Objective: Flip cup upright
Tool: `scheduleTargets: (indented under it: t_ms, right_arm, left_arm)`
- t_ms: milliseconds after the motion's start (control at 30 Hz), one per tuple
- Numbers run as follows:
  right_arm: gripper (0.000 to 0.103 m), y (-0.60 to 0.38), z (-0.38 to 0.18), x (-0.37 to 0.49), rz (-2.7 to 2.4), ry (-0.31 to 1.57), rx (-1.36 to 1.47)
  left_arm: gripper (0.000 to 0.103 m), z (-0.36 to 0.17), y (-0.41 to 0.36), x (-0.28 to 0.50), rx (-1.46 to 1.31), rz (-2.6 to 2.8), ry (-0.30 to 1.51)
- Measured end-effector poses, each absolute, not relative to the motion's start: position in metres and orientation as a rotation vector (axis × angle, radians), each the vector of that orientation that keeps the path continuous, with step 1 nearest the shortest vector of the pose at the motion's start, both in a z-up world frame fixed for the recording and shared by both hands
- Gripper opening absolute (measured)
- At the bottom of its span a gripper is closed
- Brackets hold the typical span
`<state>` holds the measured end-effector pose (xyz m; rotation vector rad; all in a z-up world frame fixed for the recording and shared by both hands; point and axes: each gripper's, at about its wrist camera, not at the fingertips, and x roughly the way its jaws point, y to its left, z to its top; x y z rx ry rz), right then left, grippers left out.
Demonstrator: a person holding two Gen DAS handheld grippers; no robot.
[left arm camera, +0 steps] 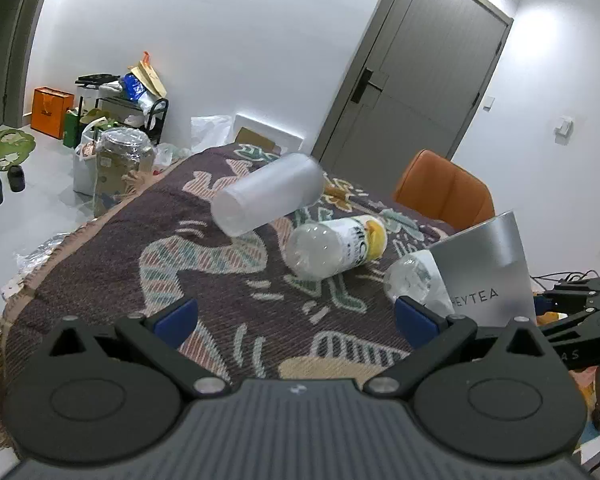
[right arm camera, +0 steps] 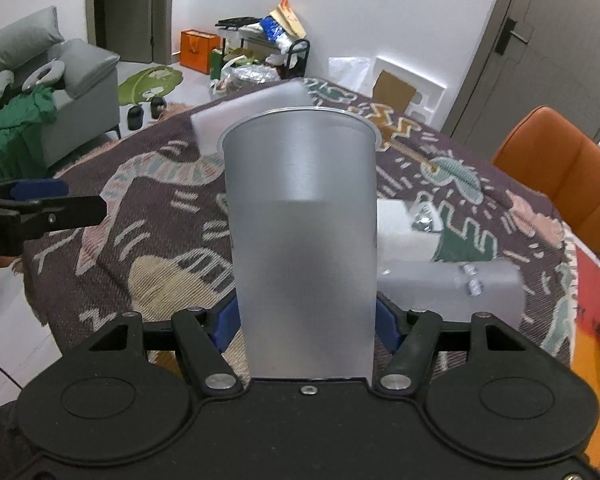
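Note:
A frosted grey plastic cup [right arm camera: 302, 240] stands upright, mouth up, between the blue pads of my right gripper [right arm camera: 306, 322], which is shut on its lower part. The same cup, printed HEYTEA, shows at the right of the left wrist view [left arm camera: 488, 268], with the right gripper [left arm camera: 580, 304] behind it. My left gripper [left arm camera: 296, 314] is open and empty above the patterned cloth [left arm camera: 228, 280]; it also shows at the left edge of the right wrist view [right arm camera: 40, 204].
A second frosted cup [left arm camera: 268, 198] lies on its side on the cloth, with two clear plastic bottles [left arm camera: 336, 246] [left arm camera: 414, 278] lying near it. An orange chair [left arm camera: 444, 192] stands at the table's far side. Clutter and bags sit on the floor at the left [left arm camera: 112, 120].

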<state>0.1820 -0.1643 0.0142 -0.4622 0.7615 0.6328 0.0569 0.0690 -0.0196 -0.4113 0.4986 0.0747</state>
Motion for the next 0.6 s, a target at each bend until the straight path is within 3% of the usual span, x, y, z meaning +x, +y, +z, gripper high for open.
scheduleTargets:
  t_ms: [367, 600]
  right_arm:
    - [0.067, -0.143, -0.018, 0.193, 0.688, 0.839, -0.473]
    - [0.081, -0.152, -0.010, 0.192, 0.697, 0.811, -0.450]
  left_arm:
    - [0.103, -0.044, 0.080, 0.067, -0.450, 0.074, 0.555]
    - [0.103, -0.049, 0.073, 0.080, -0.457, 0.037, 0.581]
